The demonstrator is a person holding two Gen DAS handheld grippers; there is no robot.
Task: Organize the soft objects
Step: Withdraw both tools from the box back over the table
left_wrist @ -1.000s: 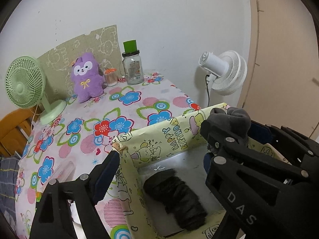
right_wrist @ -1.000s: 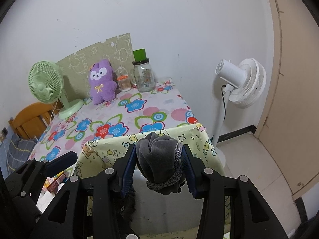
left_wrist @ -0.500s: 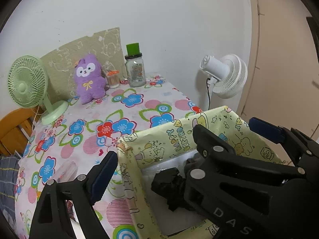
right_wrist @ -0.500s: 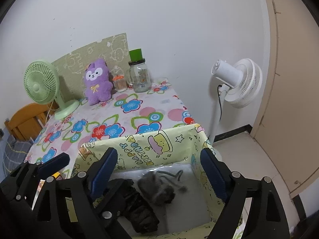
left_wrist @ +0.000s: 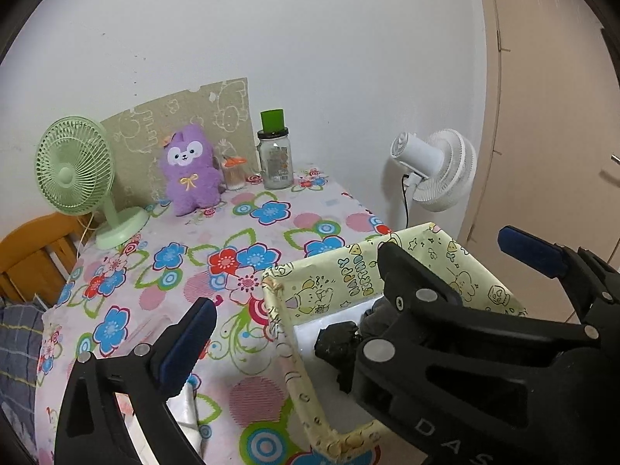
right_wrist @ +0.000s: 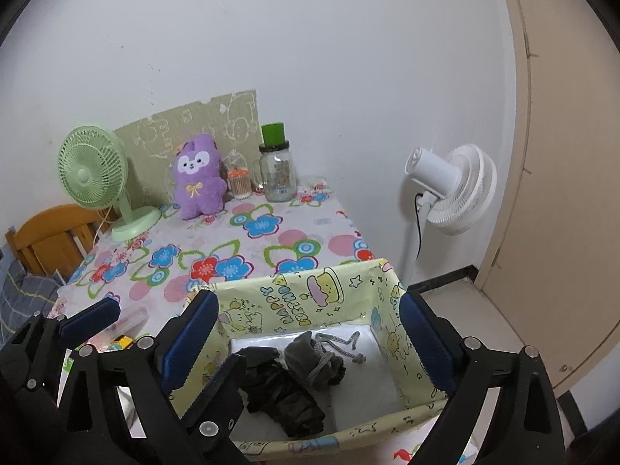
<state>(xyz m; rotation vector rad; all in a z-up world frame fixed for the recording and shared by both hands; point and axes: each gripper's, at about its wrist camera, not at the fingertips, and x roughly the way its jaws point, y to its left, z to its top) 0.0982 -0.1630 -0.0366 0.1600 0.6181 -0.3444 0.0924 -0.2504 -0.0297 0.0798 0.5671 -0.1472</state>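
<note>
A yellow cartoon-print box [right_wrist: 310, 298] stands at the near edge of the floral table [right_wrist: 248, 240]. On its white floor lie a grey drawstring pouch [right_wrist: 314, 360] and, touching it, a crumpled black cloth [right_wrist: 283, 391]. My right gripper [right_wrist: 308, 310] hangs above the box, its jaws opening, with nothing pressed between the blue pads. My left gripper [left_wrist: 310, 302] is over the box's left wall, jaws also opening and empty. Its right finger overlaps the right gripper's fingers. The black cloth [left_wrist: 337, 345] is partly hidden by them. A purple plush [right_wrist: 197, 178] sits at the table's back.
At the back stand a green desk fan [right_wrist: 93, 170], a glass jar with a green lid [right_wrist: 277, 178] and a small orange-capped holder [right_wrist: 238, 184]. A white floor fan [right_wrist: 453, 190] is right of the table. A wooden chair [right_wrist: 50, 236] is at the left, a door at the right.
The right gripper opened and the grey pouch dropped from it into the box beside the black cloth. Both grippers drew up and back a little.
</note>
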